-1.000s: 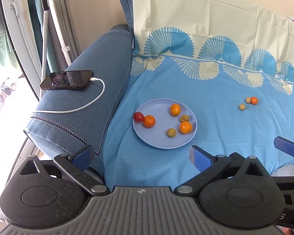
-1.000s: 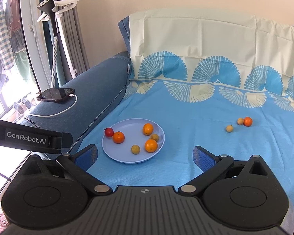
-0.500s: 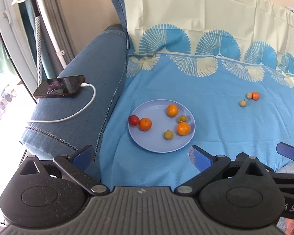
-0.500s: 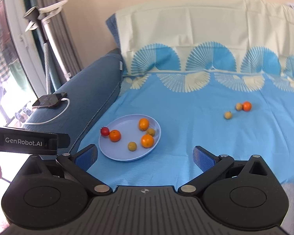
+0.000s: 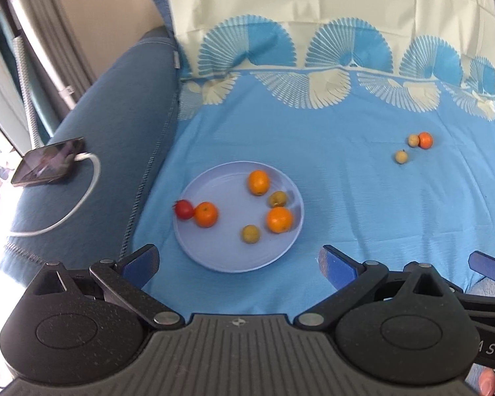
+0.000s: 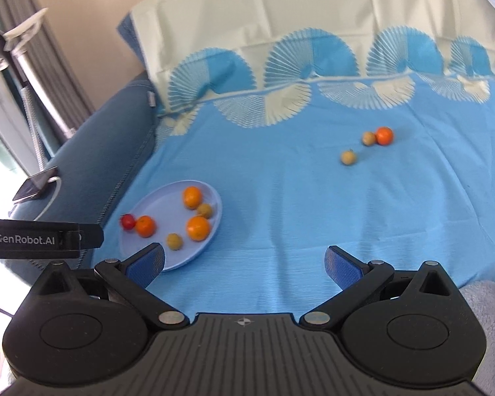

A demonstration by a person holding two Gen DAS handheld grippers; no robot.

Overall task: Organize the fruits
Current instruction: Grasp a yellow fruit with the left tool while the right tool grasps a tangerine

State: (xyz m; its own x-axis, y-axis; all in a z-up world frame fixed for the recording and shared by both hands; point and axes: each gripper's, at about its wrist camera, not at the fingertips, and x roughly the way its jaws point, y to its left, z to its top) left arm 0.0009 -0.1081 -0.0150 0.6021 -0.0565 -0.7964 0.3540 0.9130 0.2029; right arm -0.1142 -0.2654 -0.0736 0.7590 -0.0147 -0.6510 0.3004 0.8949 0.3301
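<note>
Blue plastic plate (image 5: 214,254) on the sofa cover holds six fruits; a tangerine (image 6: 384,135) and two pale fruits (image 6: 348,157) lie well apart from it. Both tools, left (image 5: 237,259) and right (image 6: 244,262), are wide open and empty. On soft cloth, a nudged fruit may roll away.

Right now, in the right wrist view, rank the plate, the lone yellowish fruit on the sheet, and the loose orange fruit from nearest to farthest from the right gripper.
1. The plate, nearest, its rim beside the left fingertip of the right gripper, which is open.
2. The lone yellowish fruit, out on the blue sheet, ahead and to the right.
3. The loose orange fruit, farthest, beyond and right of it, touching another yellowish fruit.
</note>
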